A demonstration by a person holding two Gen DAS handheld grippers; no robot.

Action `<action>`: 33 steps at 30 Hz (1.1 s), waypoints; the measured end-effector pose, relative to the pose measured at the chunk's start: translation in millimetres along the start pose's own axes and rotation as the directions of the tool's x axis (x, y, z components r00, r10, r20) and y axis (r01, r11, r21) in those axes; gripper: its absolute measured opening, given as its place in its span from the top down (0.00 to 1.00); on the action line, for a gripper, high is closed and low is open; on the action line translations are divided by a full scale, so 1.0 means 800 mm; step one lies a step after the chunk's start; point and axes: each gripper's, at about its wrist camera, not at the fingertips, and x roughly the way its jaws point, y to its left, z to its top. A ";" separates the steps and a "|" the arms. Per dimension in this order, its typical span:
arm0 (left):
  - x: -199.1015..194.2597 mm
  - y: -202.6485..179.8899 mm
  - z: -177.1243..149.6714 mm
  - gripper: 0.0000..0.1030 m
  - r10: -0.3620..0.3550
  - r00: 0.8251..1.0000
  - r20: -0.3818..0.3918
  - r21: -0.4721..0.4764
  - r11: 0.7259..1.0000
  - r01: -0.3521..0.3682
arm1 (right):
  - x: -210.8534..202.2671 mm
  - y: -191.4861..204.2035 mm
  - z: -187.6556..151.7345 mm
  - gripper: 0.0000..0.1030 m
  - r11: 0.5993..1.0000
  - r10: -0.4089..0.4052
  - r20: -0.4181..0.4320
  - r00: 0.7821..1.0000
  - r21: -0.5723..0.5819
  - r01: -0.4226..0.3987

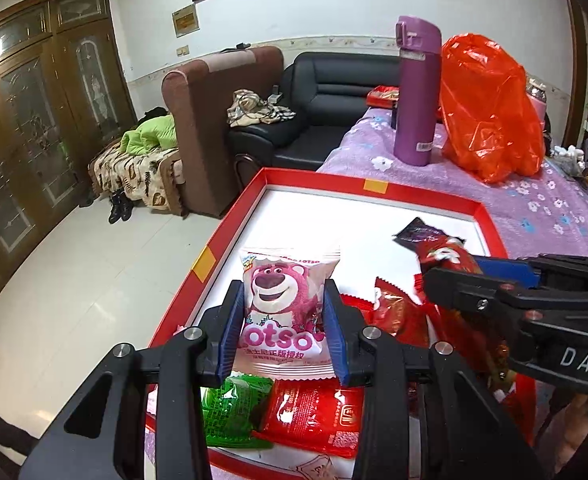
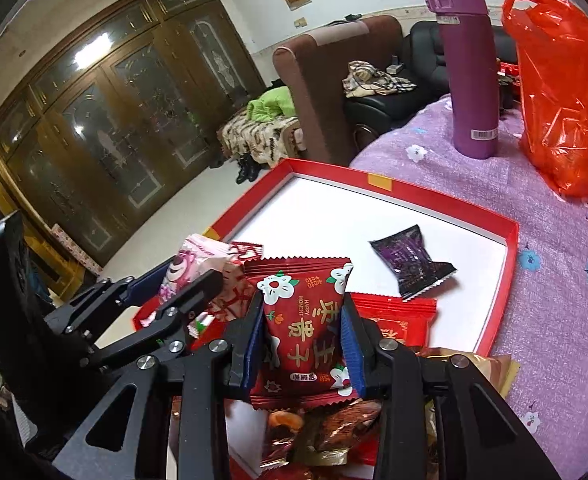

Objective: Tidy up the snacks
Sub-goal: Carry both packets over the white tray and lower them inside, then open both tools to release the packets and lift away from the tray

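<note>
My left gripper [image 1: 285,300] is shut on a pink Lotso bear snack packet [image 1: 283,304] and holds it above the near left part of the red tray [image 1: 374,185]. My right gripper [image 2: 304,312] is shut on a dark red flowered snack packet [image 2: 302,328] above the tray [image 2: 510,256]. The right gripper also shows in the left wrist view [image 1: 450,276], and the left one in the right wrist view [image 2: 197,276]. A dark purple packet [image 2: 412,260] lies alone on the tray's white floor. Red and green packets [image 1: 310,412] lie at the tray's near end.
A purple flask [image 1: 418,92] and an orange plastic bag [image 1: 490,108] stand on the purple flowered tablecloth [image 1: 554,208] beyond the tray. The tray's left side overhangs the table edge above the tiled floor. Sofas and a wooden cabinet stand behind.
</note>
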 end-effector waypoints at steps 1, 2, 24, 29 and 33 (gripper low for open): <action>0.002 0.000 -0.001 0.65 0.006 1.000 -0.007 -0.003 1.000 -0.006 | 0.001 -0.002 -0.001 0.64 1.000 -0.013 0.000 1.000 0.000 0.013; 0.005 0.000 -0.002 0.65 0.012 1.000 -0.018 -0.004 1.000 -0.012 | 0.000 -0.003 -0.001 0.63 1.000 -0.018 0.002 1.000 0.002 0.018; -0.116 -0.030 0.005 0.15 -0.002 0.985 0.172 -0.028 1.000 0.007 | -0.140 0.011 -0.054 0.37 0.985 -0.134 0.234 0.963 -0.078 0.156; -0.138 -0.032 0.005 0.15 0.017 0.978 0.206 -0.044 0.999 -0.008 | -0.163 0.014 -0.069 0.34 0.979 -0.152 0.258 0.954 -0.094 0.181; -0.148 -0.039 0.001 0.15 0.043 0.975 0.216 -0.028 0.999 -0.038 | -0.169 0.011 -0.076 0.34 0.982 -0.144 0.254 0.956 -0.085 0.170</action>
